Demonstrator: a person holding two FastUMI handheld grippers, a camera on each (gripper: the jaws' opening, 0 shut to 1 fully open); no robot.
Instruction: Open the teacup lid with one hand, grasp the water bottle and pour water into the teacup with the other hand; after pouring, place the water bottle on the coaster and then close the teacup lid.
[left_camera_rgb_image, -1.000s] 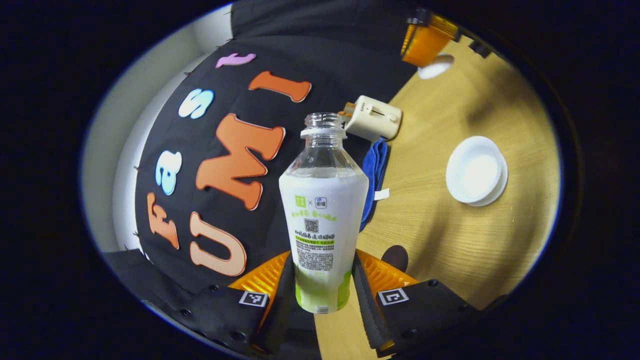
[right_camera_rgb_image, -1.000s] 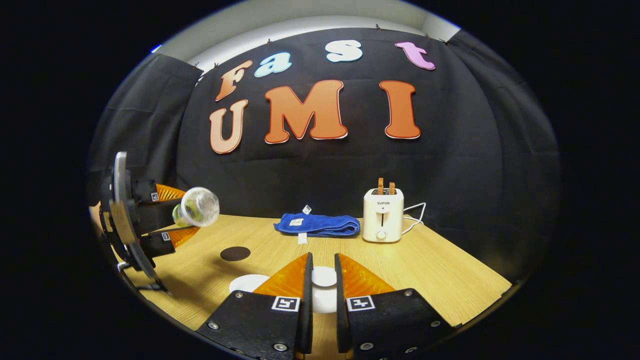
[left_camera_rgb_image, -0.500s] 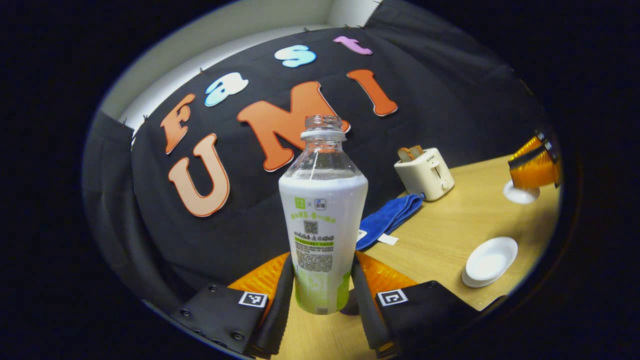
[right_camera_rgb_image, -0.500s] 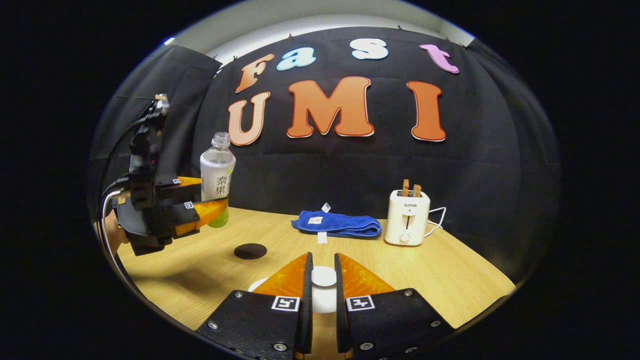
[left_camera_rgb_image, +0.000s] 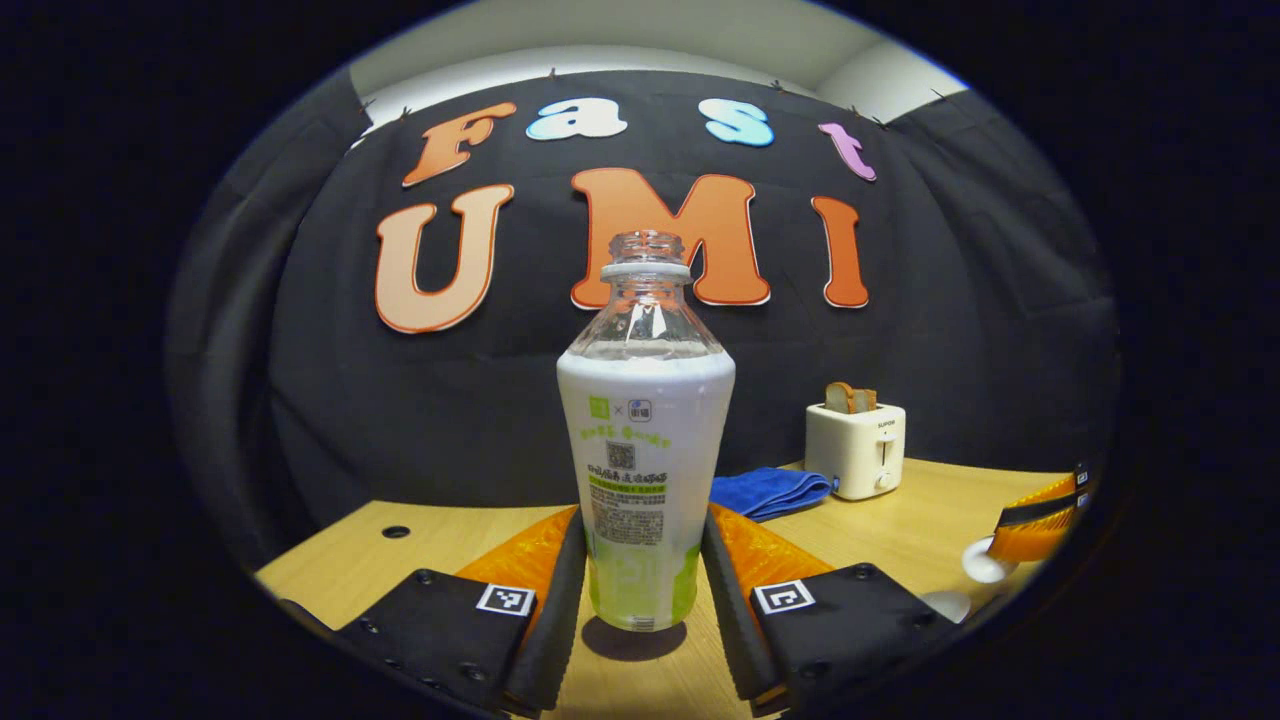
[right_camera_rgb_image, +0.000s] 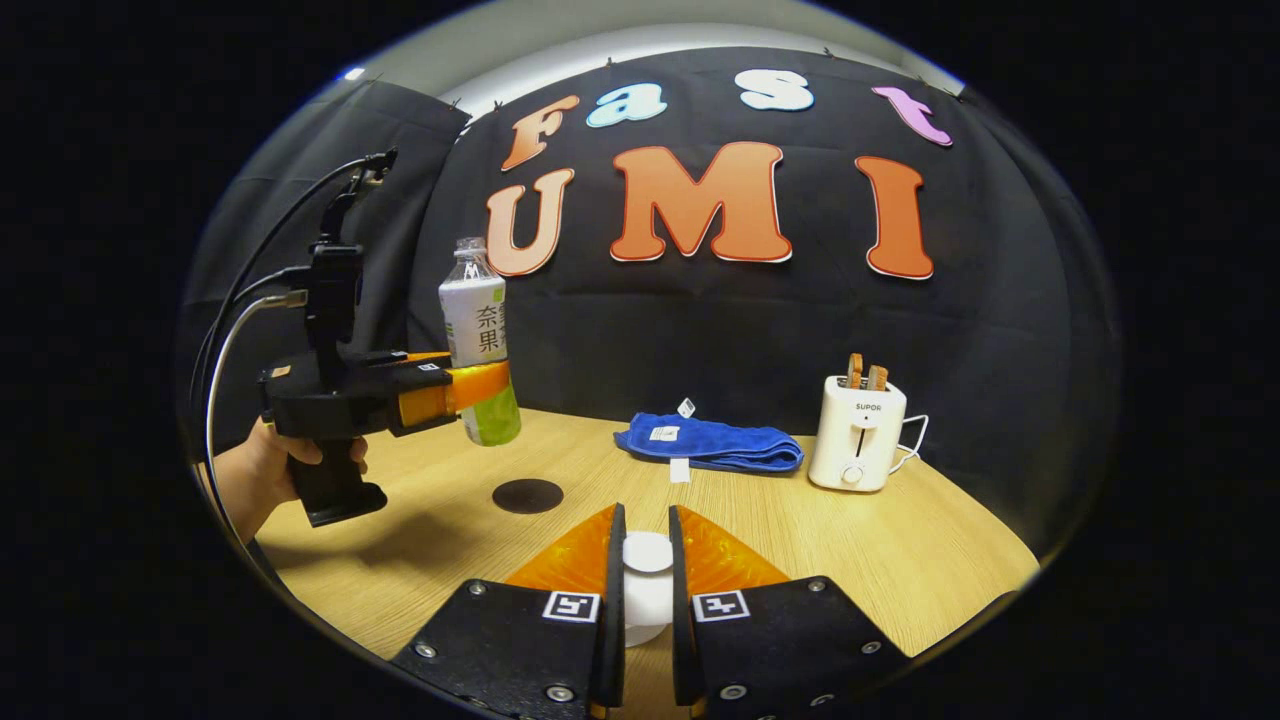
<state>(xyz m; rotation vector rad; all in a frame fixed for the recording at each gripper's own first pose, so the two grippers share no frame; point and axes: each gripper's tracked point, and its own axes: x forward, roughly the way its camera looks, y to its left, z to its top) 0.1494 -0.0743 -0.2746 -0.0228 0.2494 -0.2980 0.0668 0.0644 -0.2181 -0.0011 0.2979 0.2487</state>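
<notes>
The water bottle (left_camera_rgb_image: 645, 450), white-labelled and uncapped, stands upright between the fingers of my left gripper (left_camera_rgb_image: 643, 530), which is shut on its lower part. In the right gripper view the same bottle (right_camera_rgb_image: 478, 330) hangs above the table, up and left of the dark round coaster (right_camera_rgb_image: 527, 495). A dark patch (left_camera_rgb_image: 630, 640) lies under the bottle's base. My right gripper (right_camera_rgb_image: 646, 512) is shut on the knob of the white teacup lid (right_camera_rgb_image: 648, 553). In the left gripper view that lid (left_camera_rgb_image: 985, 565) is held above a white edge of the teacup (left_camera_rgb_image: 945, 603).
A blue towel (right_camera_rgb_image: 712, 445) and a white toaster (right_camera_rgb_image: 858, 435) with toast sit at the back of the wooden table (right_camera_rgb_image: 900, 540). A person's hand (right_camera_rgb_image: 255, 470) grips the left gripper's handle. A small hole (left_camera_rgb_image: 396, 531) marks the table's far left.
The left gripper has swung the bottle from tilted on its side to upright and carried it towards the coaster. The right gripper keeps hold of the lid, barely moved.
</notes>
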